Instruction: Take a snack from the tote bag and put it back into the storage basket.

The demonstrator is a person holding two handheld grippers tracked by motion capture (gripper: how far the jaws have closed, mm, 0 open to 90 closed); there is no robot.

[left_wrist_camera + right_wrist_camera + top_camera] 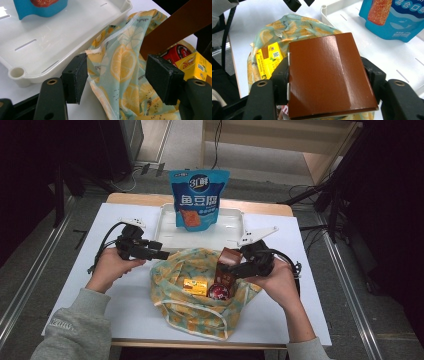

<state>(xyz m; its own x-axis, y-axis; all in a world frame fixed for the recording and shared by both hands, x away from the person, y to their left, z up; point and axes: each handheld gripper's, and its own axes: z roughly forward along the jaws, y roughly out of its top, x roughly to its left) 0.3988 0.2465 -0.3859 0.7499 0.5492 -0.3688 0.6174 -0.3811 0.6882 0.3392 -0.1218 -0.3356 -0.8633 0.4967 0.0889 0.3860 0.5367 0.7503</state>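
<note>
On the white table [125,315], right tool [325,75] clamps brown carton [329,75]

Right hand-held gripper [325,82] clamped glossy brown carton [329,75] between black pads, above lemon-print cloth bag [294,27] holding yellow box [268,60]; white plastic tray [387,55], blue snack pouch [394,20] beyond.

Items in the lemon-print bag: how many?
3 visible: brown carton between the right gripper jaws above the opening, yellow box and red round pack inside the bag. More may be hidden under the fabric.
</note>
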